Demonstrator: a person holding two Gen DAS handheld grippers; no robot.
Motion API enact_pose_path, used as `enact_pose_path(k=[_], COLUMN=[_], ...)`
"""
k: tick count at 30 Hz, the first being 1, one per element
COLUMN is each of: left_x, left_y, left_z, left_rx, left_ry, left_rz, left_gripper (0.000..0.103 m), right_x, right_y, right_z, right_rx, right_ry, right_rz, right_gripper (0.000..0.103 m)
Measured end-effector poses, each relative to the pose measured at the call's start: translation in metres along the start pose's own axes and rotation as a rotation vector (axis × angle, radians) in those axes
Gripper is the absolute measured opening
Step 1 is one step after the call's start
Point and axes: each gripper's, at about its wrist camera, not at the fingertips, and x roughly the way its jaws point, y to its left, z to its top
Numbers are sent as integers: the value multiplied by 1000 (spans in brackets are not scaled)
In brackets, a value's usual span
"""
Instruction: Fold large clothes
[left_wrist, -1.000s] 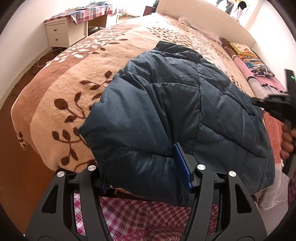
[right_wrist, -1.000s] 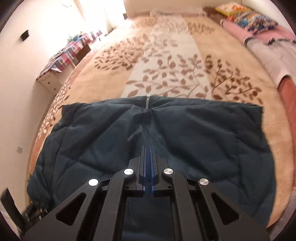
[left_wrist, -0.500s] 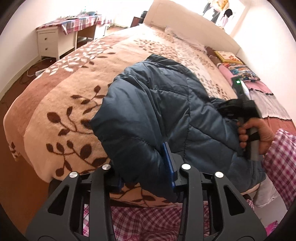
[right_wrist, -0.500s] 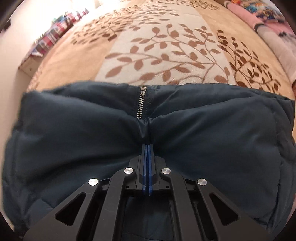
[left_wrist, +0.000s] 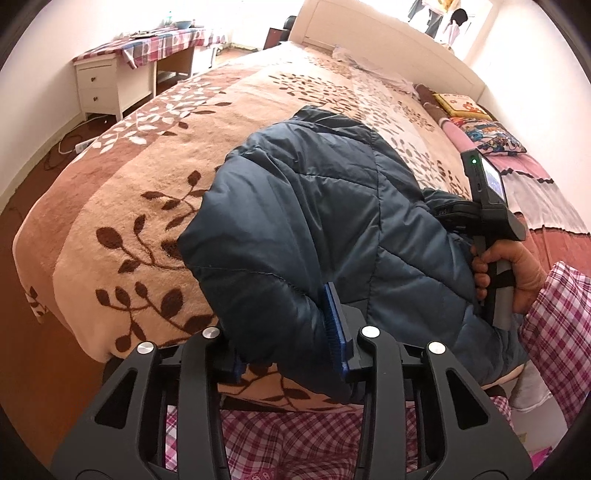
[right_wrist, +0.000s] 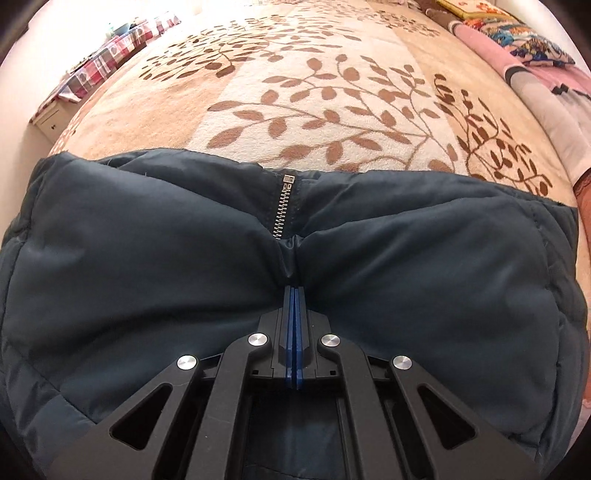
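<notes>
A dark teal quilted puffer jacket (left_wrist: 325, 221) lies on the bed, partly folded. My left gripper (left_wrist: 288, 336) is shut on a thick padded edge of the jacket near the bed's foot, its blue pads (left_wrist: 334, 328) pressed into the bulk. My right gripper (right_wrist: 293, 295) is shut on the jacket (right_wrist: 147, 277) along the centre seam just below the silver zipper (right_wrist: 282, 206). The right gripper's body and the hand that holds it show in the left wrist view (left_wrist: 491, 229), at the jacket's right side.
A beige blanket with brown leaves (right_wrist: 332, 103) covers the bed. A white headboard (left_wrist: 369, 33) is at the far end. Pillows and folded bedding (left_wrist: 484, 129) lie along the right. A white desk with a plaid cloth (left_wrist: 122, 70) stands at the left. Plaid-clad legs (left_wrist: 295, 435) are below.
My right gripper, shut on the jacket, has carried its near edge forward toward the collar, so the jacket looks shorter and bunched. My left gripper still holds its edge and has shifted slightly.
</notes>
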Motion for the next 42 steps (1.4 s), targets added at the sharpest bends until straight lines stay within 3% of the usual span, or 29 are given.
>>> enact_pose_path(k=[6, 9, 12, 18, 23, 30, 37, 42], left_x=[4, 4, 2, 1, -1, -3, -6, -6], left_y=[1, -1, -4, -3, -1, -2, -6, -9], left_z=[1, -1, -4, -3, -5, -5, -2, 0], left_rx=[-19, 10, 32, 17, 7, 11, 25, 29], left_ry=[28, 15, 0, -4, -6, -9, -14, -13], left_rz=[8, 16, 21, 20, 9, 7, 1, -1], left_gripper=[42, 31, 26, 24, 25, 25, 24, 24], right_x=[0, -4, -19, -91, -103, -66, -47, -42], right_y=[3, 4, -2, -11, -18, 0, 15, 14], right_z=[2, 4, 7, -12, -55, -68, -78, -81], right_rx=[-17, -23, 6, 13, 16, -62, -116, -113], right_ry=[2, 6, 7, -119, -62, 3, -16, -31], right_rz=[-15, -21, 27, 167, 224, 178, 89, 74], right_gripper=[1, 1, 1, 1, 1, 1, 1, 1])
